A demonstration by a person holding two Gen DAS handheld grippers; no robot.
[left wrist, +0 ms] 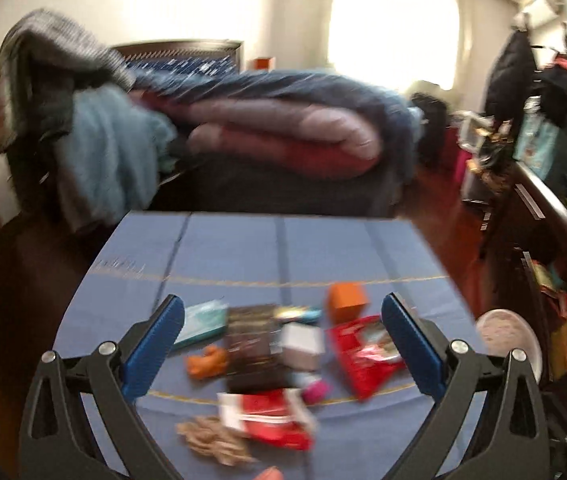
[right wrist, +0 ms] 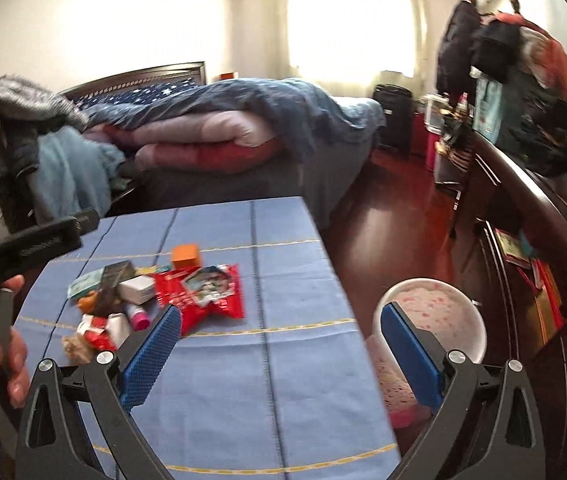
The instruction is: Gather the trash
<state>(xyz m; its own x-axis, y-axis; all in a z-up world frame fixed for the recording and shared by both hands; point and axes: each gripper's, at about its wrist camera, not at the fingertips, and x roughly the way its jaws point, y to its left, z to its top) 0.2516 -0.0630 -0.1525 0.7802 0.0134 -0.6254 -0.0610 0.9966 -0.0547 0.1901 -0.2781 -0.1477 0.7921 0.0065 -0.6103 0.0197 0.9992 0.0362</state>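
Between the left gripper's (left wrist: 282, 334) textured blue finger pads (left wrist: 155, 344) lie glossy red foil wrappers (left wrist: 367, 354) on a matt blue cloth (left wrist: 243, 248). Beyond the right gripper's (right wrist: 281, 344) fingertips, the wood floor (right wrist: 395, 216) shines.

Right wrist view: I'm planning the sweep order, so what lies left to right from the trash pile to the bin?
Teal packet → white box → red snack bag → bare blue tablecloth → pink-speckled bin.

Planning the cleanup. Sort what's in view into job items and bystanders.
Job items: red snack bag, orange box, dark wrapper, white box, pink-capped tube, teal packet, bin beside the table.

Bystanders: bed, hanging clothes, dresser, blue tablecloth.
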